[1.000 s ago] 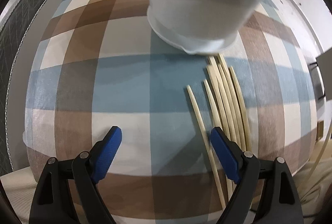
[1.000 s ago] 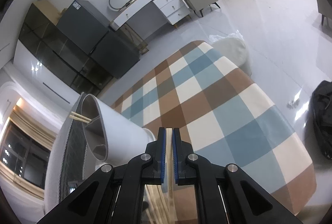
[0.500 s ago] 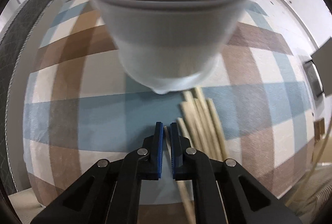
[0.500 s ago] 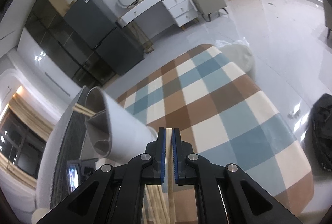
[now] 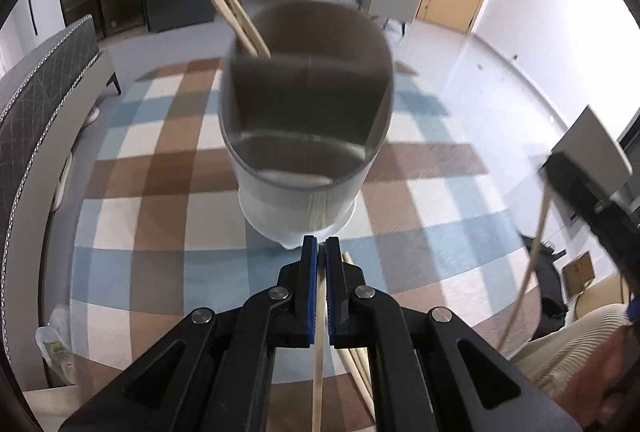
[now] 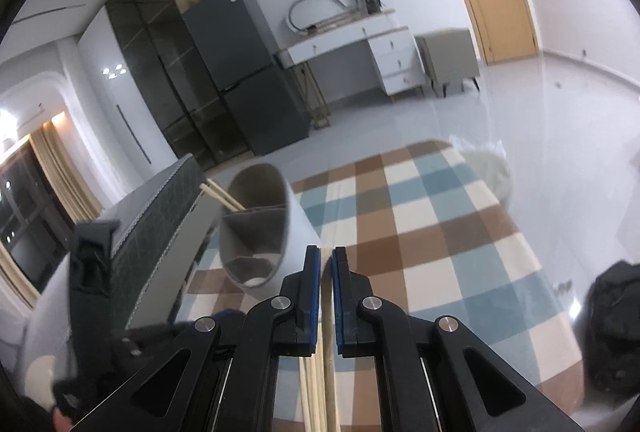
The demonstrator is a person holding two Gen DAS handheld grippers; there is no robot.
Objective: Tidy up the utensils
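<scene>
A white utensil holder [image 5: 296, 187] with inner dividers stands on the checked tablecloth [image 5: 160, 191]; two chopsticks [image 5: 238, 21] lean in its back left compartment. My left gripper [image 5: 321, 242] is shut on a single pale chopstick [image 5: 318, 372], raised above the table just in front of the holder. Loose chopsticks [image 5: 356, 364] lie on the cloth below it. My right gripper [image 6: 326, 252] is shut on another chopstick [image 6: 327, 332], to the right of the holder [image 6: 296, 232]. More chopsticks [image 6: 310, 392] show beneath it.
A grey padded chair back [image 5: 36, 91] stands along the table's left side, also close by in the right wrist view [image 6: 160, 232]. A cream ribbed sleeve [image 5: 560, 352] is at the lower right. A black bag [image 6: 612, 312] lies on the floor beyond the table's right edge.
My left gripper closed on one chopstick from the pile and lifted it, tilting up toward the holder's mouth. My right gripper stayed shut on its chopstick, rose and rolled.
</scene>
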